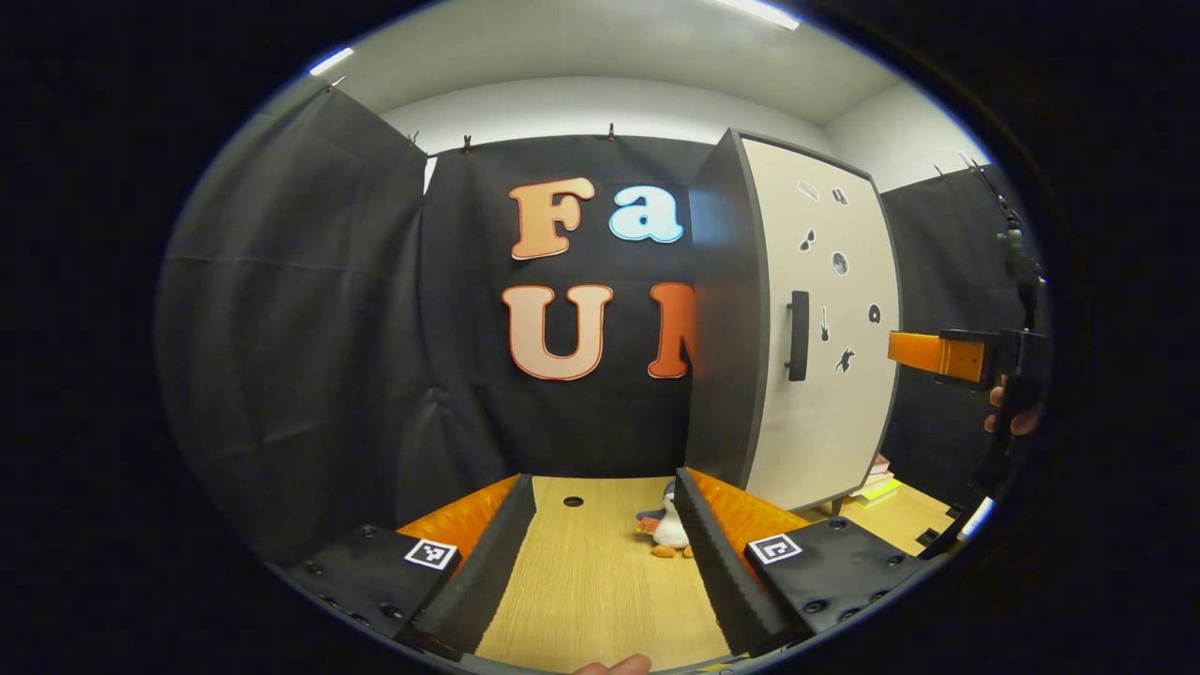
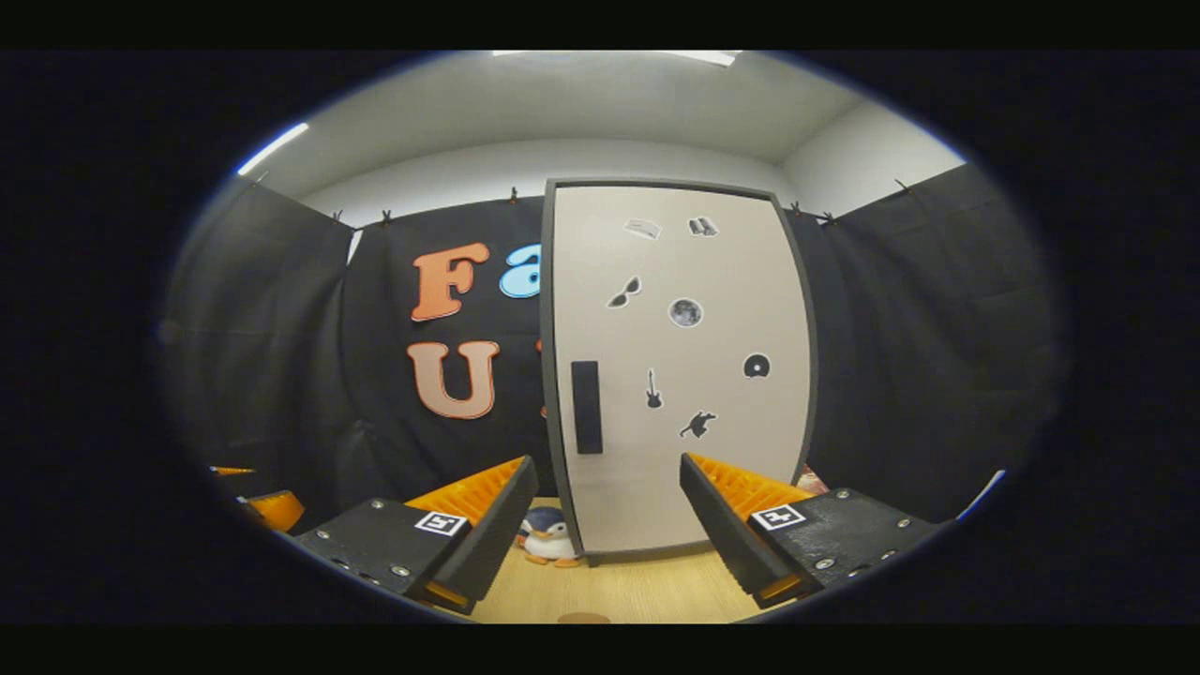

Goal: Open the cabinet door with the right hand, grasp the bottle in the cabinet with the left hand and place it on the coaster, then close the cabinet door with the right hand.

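Step 1, door-opening: right tool (image 2: 607, 525) released, facing closed beige cabinet door (image 2: 680, 375); next needs black handle (image 2: 587, 407) grip. Left tool (image 1: 605, 553) released, idle.

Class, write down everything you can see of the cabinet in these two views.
The cabinet is a tall, upright box with dark grey sides and a pale, matt door, shut flush in its frame. A black vertical handle sits near the door's left edge. Small black-and-white stickers dot the door: sunglasses, a moon, a guitar, a disc. It stands on the wooden table against the black cloth wall. A toy penguin sits by its lower left corner. Neither pair of tongs touches it.
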{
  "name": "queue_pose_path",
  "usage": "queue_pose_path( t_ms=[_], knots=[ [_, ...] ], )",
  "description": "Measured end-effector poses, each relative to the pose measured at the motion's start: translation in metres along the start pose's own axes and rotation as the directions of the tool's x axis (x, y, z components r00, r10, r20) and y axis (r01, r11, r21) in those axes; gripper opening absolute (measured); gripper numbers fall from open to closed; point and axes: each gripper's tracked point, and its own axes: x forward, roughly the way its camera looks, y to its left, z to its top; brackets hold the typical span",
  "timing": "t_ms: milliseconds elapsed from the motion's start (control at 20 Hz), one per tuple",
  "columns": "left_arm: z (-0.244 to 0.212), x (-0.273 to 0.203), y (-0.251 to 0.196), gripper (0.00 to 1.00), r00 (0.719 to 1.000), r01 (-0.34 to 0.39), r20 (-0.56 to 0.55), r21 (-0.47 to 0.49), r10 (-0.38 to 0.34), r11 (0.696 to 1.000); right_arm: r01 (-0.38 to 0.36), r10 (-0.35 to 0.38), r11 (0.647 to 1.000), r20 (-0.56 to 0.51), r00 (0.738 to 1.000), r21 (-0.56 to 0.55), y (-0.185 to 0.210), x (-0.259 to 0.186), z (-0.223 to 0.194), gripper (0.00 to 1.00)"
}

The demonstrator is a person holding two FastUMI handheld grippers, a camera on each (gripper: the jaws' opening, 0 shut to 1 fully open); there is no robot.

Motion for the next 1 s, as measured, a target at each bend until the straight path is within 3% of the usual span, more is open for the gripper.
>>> queue_pose_path(
  t_ms=[500,700,750,800,850,950,1000],
  knots=[
    [-0.003,0.042,0.015,0.97,0.996,-0.088,-0.019,-0.009,0.087,0.996,-0.071,0.072,0.997,0.008,0.997,-0.025,0.016,0.125,0.001,0.94],
    [-0.007,0.06,0.012,0.97,0.995,-0.096,-0.029,-0.016,0.095,0.995,-0.064,0.064,0.997,-0.01,0.998,-0.038,0.013,0.161,-0.005,0.94],
    [-0.009,0.063,0.011,0.96,0.995,-0.092,-0.038,-0.023,0.091,0.995,-0.057,0.056,0.998,-0.017,0.998,-0.039,0.011,0.168,-0.009,1.0],
    [-0.012,0.064,0.009,0.96,0.995,-0.088,-0.044,-0.032,0.086,0.996,-0.045,0.044,0.998,-0.024,0.999,-0.04,0.009,0.175,-0.011,0.94],
    [-0.013,0.066,0.007,0.97,0.996,-0.083,-0.048,-0.038,0.081,0.996,-0.046,0.044,0.998,-0.031,0.999,-0.041,0.01,0.18,-0.014,1.0],
    [-0.014,0.069,0.008,0.97,0.995,-0.09,-0.044,-0.027,0.088,0.996,-0.053,0.052,0.998,-0.037,0.998,-0.04,0.013,0.186,-0.017,0.84],
    [-0.013,0.069,0.011,0.96,0.995,-0.094,-0.041,-0.02,0.093,0.995,-0.055,0.053,0.998,-0.038,0.998,-0.043,0.016,0.187,-0.018,0.86]
  ],
)
